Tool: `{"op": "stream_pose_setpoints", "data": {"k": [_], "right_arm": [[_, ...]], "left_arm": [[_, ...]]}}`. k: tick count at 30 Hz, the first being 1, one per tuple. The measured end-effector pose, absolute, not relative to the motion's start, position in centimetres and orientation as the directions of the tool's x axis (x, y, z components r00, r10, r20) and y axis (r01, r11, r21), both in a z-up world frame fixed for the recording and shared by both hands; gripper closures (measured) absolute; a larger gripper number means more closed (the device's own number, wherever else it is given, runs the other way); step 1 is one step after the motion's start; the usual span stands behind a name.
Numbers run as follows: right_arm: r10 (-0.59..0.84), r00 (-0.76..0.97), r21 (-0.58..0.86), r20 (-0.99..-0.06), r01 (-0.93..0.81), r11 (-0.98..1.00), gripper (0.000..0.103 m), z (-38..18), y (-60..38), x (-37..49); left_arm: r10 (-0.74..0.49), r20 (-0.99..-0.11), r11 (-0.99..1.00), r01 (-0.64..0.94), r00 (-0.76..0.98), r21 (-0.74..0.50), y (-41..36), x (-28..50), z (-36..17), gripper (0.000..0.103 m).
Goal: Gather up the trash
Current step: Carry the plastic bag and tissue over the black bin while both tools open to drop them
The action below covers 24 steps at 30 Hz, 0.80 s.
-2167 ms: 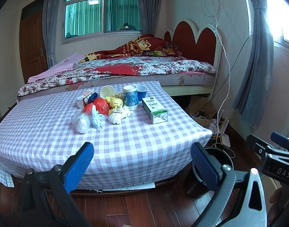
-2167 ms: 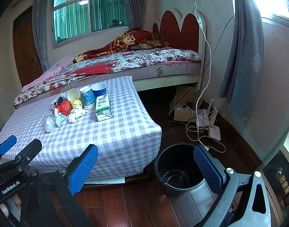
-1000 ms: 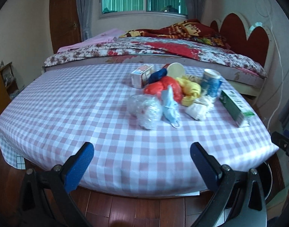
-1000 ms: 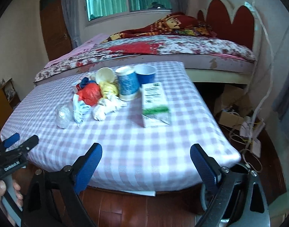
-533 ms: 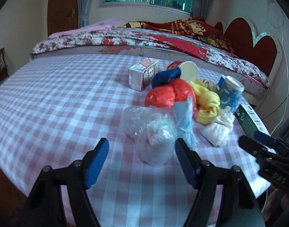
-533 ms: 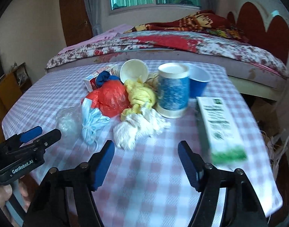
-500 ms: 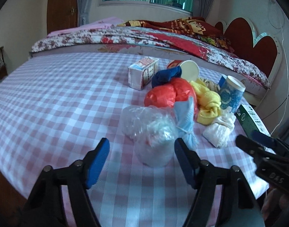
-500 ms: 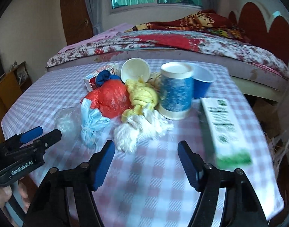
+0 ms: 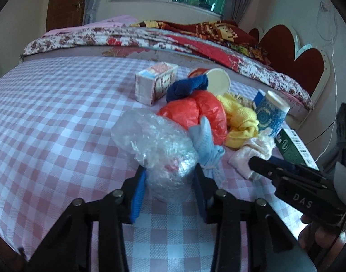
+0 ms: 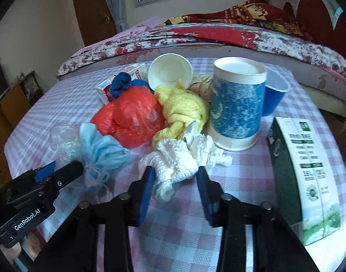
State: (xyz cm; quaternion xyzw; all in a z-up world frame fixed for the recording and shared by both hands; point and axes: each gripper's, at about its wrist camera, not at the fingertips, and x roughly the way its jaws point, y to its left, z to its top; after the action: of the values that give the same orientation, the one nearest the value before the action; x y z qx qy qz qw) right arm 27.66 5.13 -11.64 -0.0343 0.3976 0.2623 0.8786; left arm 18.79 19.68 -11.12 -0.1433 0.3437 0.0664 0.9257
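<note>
On the checked cloth of the worktop (image 9: 48,117), the left hand-held gripper (image 9: 169,181) presses its blue pads against both sides of a crinkled clear plastic wad (image 9: 157,145), grasping it. Just beside it lie a knotted pale-blue mask (image 9: 207,145), a glossy red bag (image 9: 195,113) and a soft yellow cloth (image 9: 238,120). The right hand-held gripper (image 10: 174,182) brackets a crumpled white tissue (image 10: 177,161), its pads close on either side; whether they clench it I cannot tell. A cylindrical blue-patterned paper cup (image 10: 237,106) stands upright behind, and a green carton (image 10: 302,170) lies flat rightward.
</note>
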Motion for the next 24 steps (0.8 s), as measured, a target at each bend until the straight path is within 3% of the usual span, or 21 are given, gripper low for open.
{"op": "stream_pose_setpoints", "data": {"k": [9,24], "right_arm": [[0.475,0.597,0.174,-0.646,-0.491,0.854,0.07,-8.1,2.5,24.0],[0.355,0.744,0.162,-0.566,-0.322,0.933,0.07,-3.3,-10.3,15.8]], "left_arm": [[0.111,-0.602,0.955,-0.253,0.791,-0.156,19.6,15.2,-8.2,0.063],[-0.078,-0.532,0.987,-0.011,0.843,-0.162,7.9,11.6,-4.0,0.064]]}}
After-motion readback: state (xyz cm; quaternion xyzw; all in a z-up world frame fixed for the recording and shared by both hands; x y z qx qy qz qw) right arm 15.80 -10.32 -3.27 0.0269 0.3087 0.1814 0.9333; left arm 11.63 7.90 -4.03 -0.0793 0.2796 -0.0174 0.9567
